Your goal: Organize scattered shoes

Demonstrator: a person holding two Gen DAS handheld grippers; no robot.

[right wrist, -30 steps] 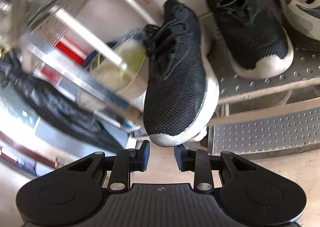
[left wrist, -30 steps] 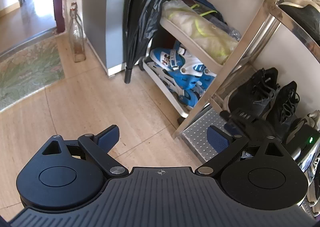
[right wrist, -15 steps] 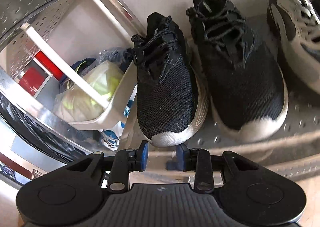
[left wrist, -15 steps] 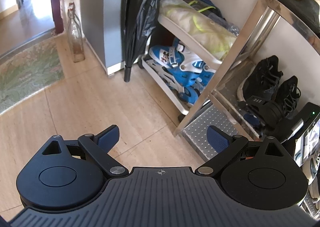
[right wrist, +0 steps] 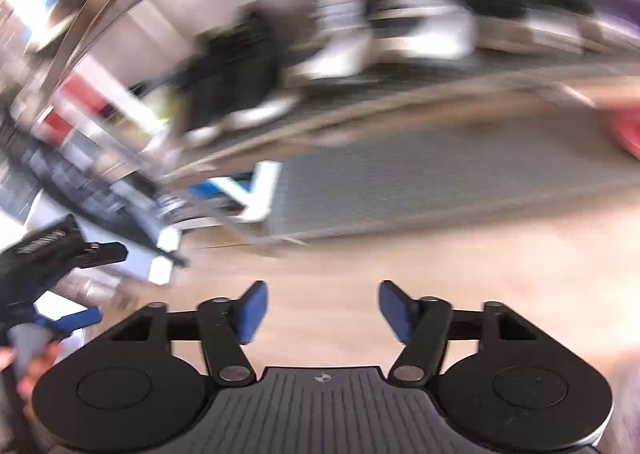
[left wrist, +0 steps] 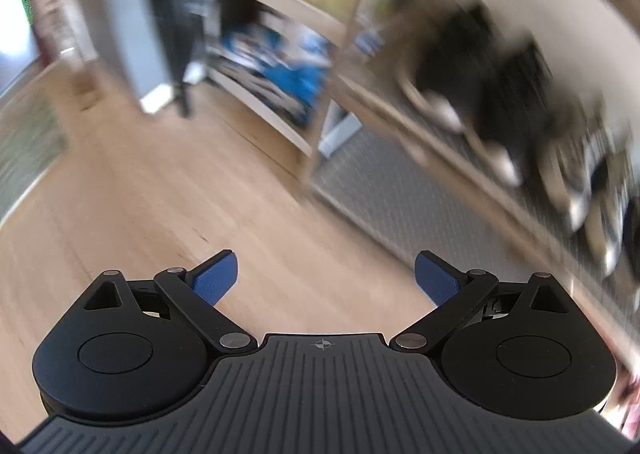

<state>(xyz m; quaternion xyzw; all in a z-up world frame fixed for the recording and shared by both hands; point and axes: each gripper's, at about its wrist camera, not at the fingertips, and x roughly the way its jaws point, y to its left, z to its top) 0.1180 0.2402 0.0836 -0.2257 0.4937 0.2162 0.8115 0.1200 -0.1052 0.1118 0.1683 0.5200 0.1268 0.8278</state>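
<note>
Both views are motion-blurred. A pair of black shoes (left wrist: pixel 480 66) with white soles stands side by side on the metal shoe rack shelf (left wrist: pixel 404 106); it also shows in the right wrist view (right wrist: pixel 236 74). My left gripper (left wrist: pixel 326 280) is open and empty over the wooden floor. My right gripper (right wrist: pixel 320 310) is open and empty, away from the rack, above the floor. The other gripper's body (right wrist: pixel 48 254) shows at the left edge of the right wrist view.
Grey and white shoes (left wrist: pixel 580 182) stand further right on the rack. A perforated metal bottom shelf (left wrist: pixel 384 190) lies near the floor. Blue skates (left wrist: pixel 288 70) sit on a white rack beside a folded black umbrella (left wrist: pixel 180 14). A rug (left wrist: pixel 24 134) lies at the left.
My right gripper has let go of the black shoe, opened and pulled back from the shelf. The shoe now stands beside its pair. My left gripper has swung toward the rack.
</note>
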